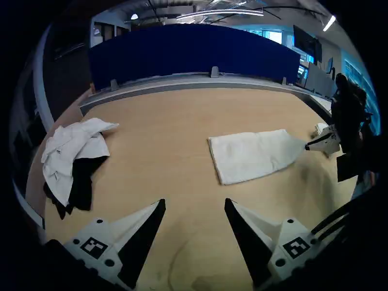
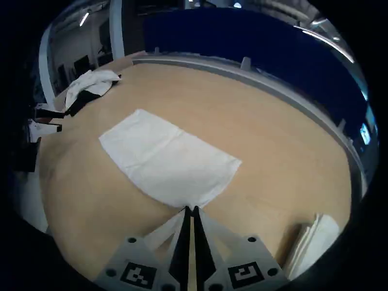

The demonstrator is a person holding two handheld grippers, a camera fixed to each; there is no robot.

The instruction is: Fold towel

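A white towel [image 1: 252,155] lies flat on the wooden table, folded into a long rectangle. My right gripper [image 2: 190,212] is shut on the towel [image 2: 165,160] at its near edge, where the cloth is drawn to a point between the fingertips. In the left gripper view the right gripper [image 1: 313,143] pinches the towel's right end, with a dark-sleeved hand behind it. My left gripper [image 1: 194,211] hovers over bare table in front of the towel, open, with nothing between its fingers. The left gripper [image 2: 44,121] also shows at the far left edge of the right gripper view.
A heap of white and black cloths [image 1: 72,155] lies at the table's left side, also seen as the heap [image 2: 89,85]. A stack of folded white towels [image 2: 313,242] sits by the right gripper. A blue partition [image 1: 194,53] runs along the table's far edge.
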